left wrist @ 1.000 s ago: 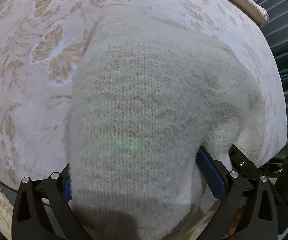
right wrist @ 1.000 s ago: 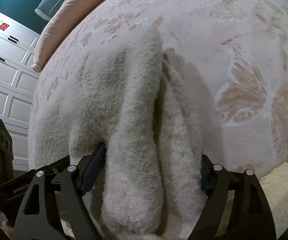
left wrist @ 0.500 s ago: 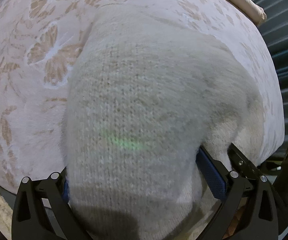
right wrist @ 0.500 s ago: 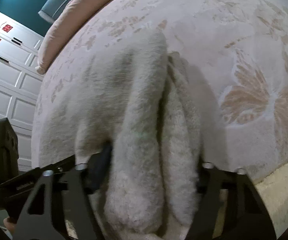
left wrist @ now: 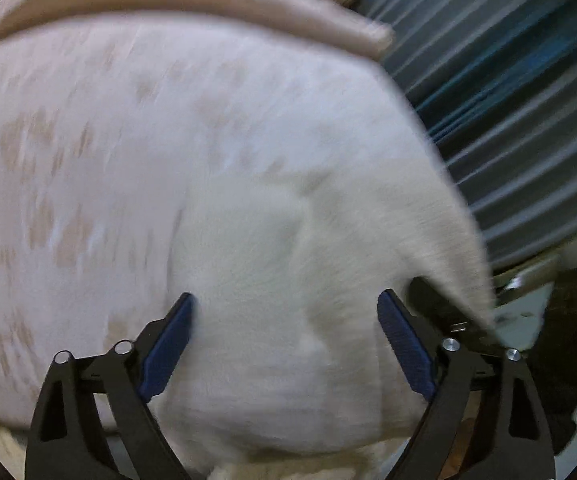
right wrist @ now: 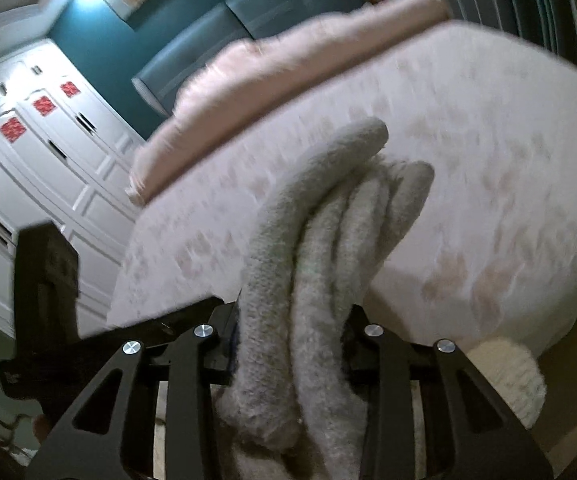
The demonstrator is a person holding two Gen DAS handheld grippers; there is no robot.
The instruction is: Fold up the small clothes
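A cream knitted garment, folded into thick layers, is held over the flowered bed cover. In the blurred left wrist view it fills the space between the wide-set blue pads of my left gripper. In the right wrist view my right gripper is shut on the bunched folds of the garment, which rise above the bed. The right fingertips are hidden by the cloth.
A pink rolled blanket lies along the far edge of the bed. White cupboards stand to the left, and a teal wall and headboard behind. Grey-blue curtains hang right of the bed. A fluffy cream rug lies below.
Both grippers have lifted and tilted up with the garment, so the far end of the bed and the room show. The right jaws have closed tighter on the folds. The left view is motion-blurred.
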